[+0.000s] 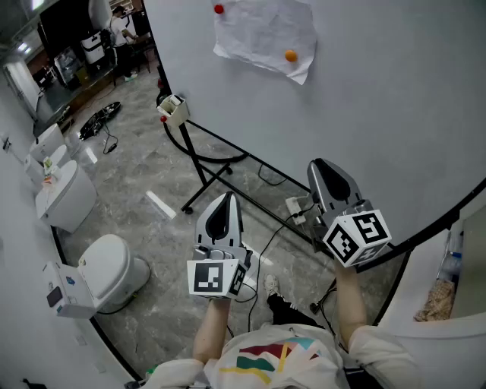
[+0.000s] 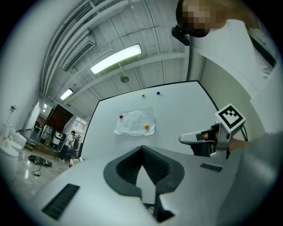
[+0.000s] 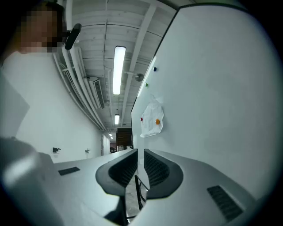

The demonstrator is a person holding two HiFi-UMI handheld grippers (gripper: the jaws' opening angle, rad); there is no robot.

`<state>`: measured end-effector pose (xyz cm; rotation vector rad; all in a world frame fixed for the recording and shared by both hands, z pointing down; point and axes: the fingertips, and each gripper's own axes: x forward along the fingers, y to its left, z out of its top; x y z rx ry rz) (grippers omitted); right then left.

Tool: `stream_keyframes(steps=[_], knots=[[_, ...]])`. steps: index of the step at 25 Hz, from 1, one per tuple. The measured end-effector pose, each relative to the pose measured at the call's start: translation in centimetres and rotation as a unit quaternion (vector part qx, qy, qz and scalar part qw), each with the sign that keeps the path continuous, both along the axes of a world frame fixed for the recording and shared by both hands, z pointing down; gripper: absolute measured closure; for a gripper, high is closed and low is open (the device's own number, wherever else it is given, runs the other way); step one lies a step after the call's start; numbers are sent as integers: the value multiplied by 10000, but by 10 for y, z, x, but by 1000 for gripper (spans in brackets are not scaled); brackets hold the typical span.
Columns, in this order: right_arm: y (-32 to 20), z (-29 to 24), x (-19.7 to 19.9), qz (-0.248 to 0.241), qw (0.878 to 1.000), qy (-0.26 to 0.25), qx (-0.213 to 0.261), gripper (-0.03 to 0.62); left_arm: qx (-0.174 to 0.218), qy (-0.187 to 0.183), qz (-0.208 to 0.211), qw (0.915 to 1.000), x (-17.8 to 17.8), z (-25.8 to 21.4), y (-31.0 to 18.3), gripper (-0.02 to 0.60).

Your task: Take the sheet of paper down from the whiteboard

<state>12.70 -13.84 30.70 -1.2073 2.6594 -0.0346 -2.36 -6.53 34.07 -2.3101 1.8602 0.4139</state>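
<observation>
A crumpled white sheet of paper (image 1: pixel 262 34) hangs on the whiteboard (image 1: pixel 395 99), pinned by a red magnet (image 1: pixel 219 9) at its upper left and an orange magnet (image 1: pixel 290 55) near its lower right. My left gripper (image 1: pixel 225 200) and right gripper (image 1: pixel 322 169) are both held well short of the board, below the sheet, shut and empty. In the left gripper view the paper (image 2: pixel 135 122) lies ahead beyond the left gripper (image 2: pixel 142 151), with the right gripper (image 2: pixel 185 139) off to the side. In the right gripper view the sheet (image 3: pixel 152 120) shows above the right gripper (image 3: pixel 138 154).
The board stands on a black frame (image 1: pixel 205 163) with a small box (image 1: pixel 173 109) clipped on. Cables and a power strip (image 1: pixel 298 207) lie on the floor below. White toilet-like units (image 1: pixel 110 266) line the left. A green magnet (image 2: pixel 143 94) and a blue magnet (image 2: pixel 158 93) sit higher on the board.
</observation>
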Motion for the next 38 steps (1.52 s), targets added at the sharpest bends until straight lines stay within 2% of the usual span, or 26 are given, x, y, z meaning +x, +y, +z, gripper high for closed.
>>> stream_keyframes(steps=[4, 7, 11, 15, 17, 23, 26, 27, 28, 33, 38], knots=[[-65, -16, -5, -300, 9990, -342, -39, 499, 75, -67, 118, 9999, 11, -8, -81, 535], [-99, -32, -11, -579, 9960, -666, -103, 482, 267, -93, 116, 9995, 17, -30, -131, 536], [-142, -48, -13, -285, 9945, -995, -146, 484, 584, -203, 182, 9979, 22, -59, -179, 535], [-171, -62, -20, -189, 9923, -1226, -38, 484, 913, -484, 456, 9936, 39, -90, -217, 535], [-175, -72, -25, -185, 9924, -1211, 79, 484, 1131, -628, 651, 9895, 48, -109, -225, 535], [-182, -84, -34, 39, 9941, -1031, 321, 484, 1667, -758, 1165, 9762, 58, -148, -234, 532], [-185, -79, -29, 547, 9951, -781, 269, 506, 1650, -873, 1598, 9693, 67, -153, -238, 497], [-187, -78, -25, 745, 9943, -718, 244, 561, 1611, -931, 1727, 9672, 69, -153, -240, 485], [-188, -78, -23, 892, 9935, -673, 232, 580, 1575, -978, 1844, 9652, 71, -155, -243, 479], [-189, -80, -25, 1278, 9905, -431, 265, 580, 1494, -1129, 2374, 9532, 80, -162, -254, 431], [-192, -80, -24, 1605, 9858, -466, 176, 580, 1493, -1386, 2568, 9447, 87, -167, -265, 430]])
